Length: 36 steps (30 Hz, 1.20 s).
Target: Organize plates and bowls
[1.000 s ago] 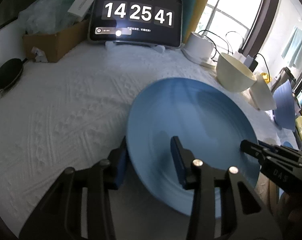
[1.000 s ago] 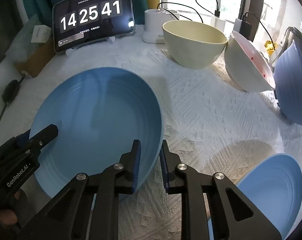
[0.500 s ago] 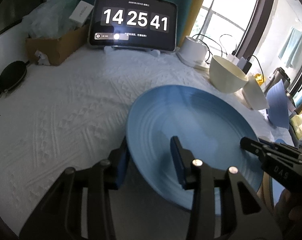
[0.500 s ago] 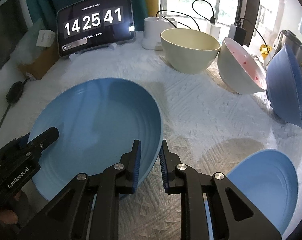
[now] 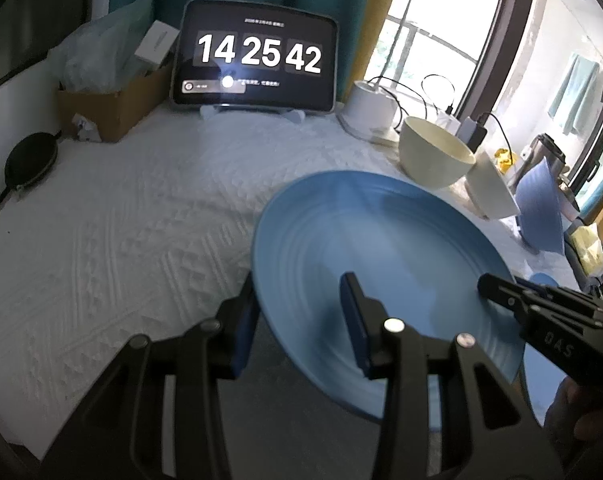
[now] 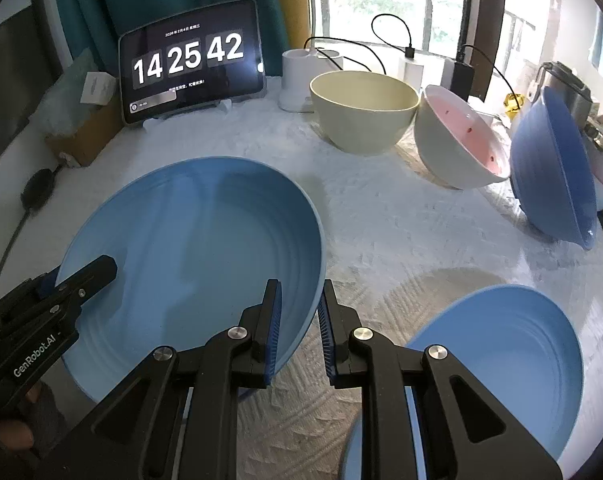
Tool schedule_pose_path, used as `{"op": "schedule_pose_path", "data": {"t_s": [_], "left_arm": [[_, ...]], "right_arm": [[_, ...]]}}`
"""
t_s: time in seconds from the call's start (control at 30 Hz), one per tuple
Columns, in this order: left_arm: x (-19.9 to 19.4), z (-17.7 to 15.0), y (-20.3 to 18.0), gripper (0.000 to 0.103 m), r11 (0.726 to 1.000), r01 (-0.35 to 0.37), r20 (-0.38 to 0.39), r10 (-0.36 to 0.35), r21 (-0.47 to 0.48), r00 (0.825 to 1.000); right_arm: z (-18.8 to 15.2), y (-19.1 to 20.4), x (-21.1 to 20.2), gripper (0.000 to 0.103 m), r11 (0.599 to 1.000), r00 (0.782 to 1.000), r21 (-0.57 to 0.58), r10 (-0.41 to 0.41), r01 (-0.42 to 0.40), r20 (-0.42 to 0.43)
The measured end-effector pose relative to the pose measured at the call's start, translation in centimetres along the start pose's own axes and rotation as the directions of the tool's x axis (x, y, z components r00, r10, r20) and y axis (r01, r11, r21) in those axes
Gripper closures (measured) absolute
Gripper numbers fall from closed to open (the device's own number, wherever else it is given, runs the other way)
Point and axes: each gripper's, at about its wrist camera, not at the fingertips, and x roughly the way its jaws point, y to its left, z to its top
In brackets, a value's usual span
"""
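A large light-blue plate is held above the white cloth by both grippers. My left gripper straddles its left rim, one finger under and one over. My right gripper is shut on the plate's right rim. A second blue plate lies at the lower right. A cream bowl stands upright at the back. A white bowl with pink inside and a darker blue bowl lean on their sides to its right.
A tablet clock stands at the back, with a cardboard box and a black round pouch to the left. A white charger base with cables and a metal kettle sit behind the bowls.
The held plate has risen above the cloth, and both views have pulled back and up from the table. The bowls have not moved.
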Motion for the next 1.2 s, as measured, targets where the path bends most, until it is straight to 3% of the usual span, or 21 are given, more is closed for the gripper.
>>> {"op": "schedule_pose_path", "data": {"t_s": [1.2], "left_arm": [[-3.3, -2.1, -7.0, 0.062, 0.993, 0.030, 0.018, -0.032, 0.110, 0.999]], "right_arm": [[-3.4, -5.4, -5.5, 0.083, 0.996, 0.997, 0.093, -0.018, 0.010, 0.081]]}}
